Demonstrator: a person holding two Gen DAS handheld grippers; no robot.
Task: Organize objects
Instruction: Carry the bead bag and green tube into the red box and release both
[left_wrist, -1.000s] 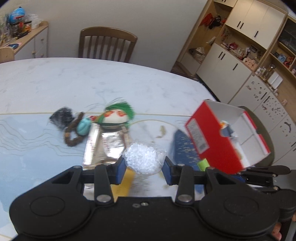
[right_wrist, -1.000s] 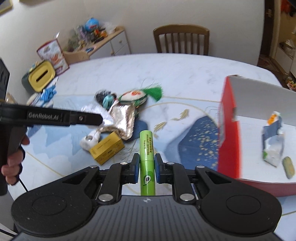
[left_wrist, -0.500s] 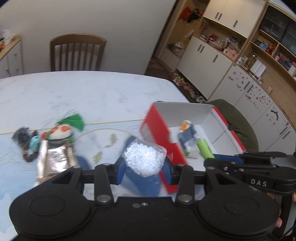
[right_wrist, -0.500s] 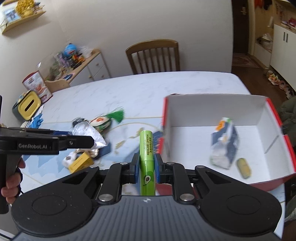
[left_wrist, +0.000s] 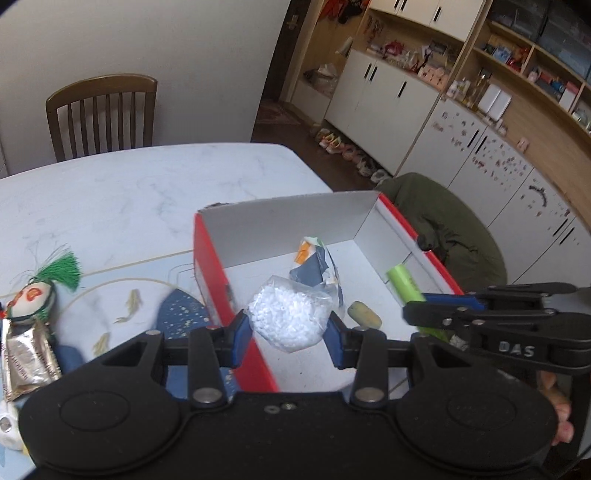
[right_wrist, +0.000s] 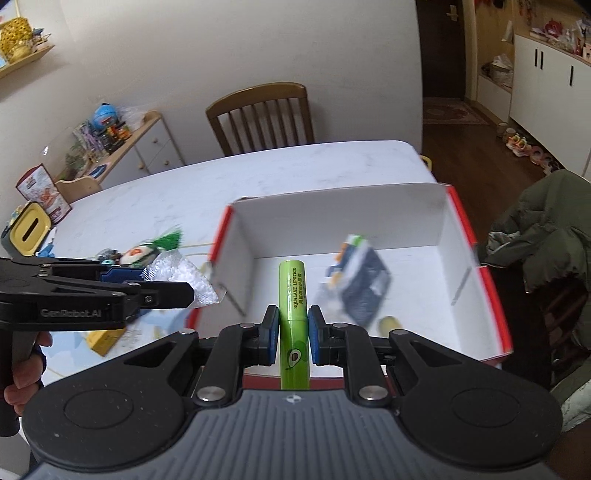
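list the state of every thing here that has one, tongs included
left tongs: shut on the bag of white beads
bag of white beads: held above the box's left wall
right tongs: shut on the green lipstick
green lipstick: held, pointing into the box
red box: open, lid off
blue and white packet: lying in the box
yellow-green capsule: lying in the box

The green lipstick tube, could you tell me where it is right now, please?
The green lipstick tube is clamped in the right tool, held over the near edge of the red box.
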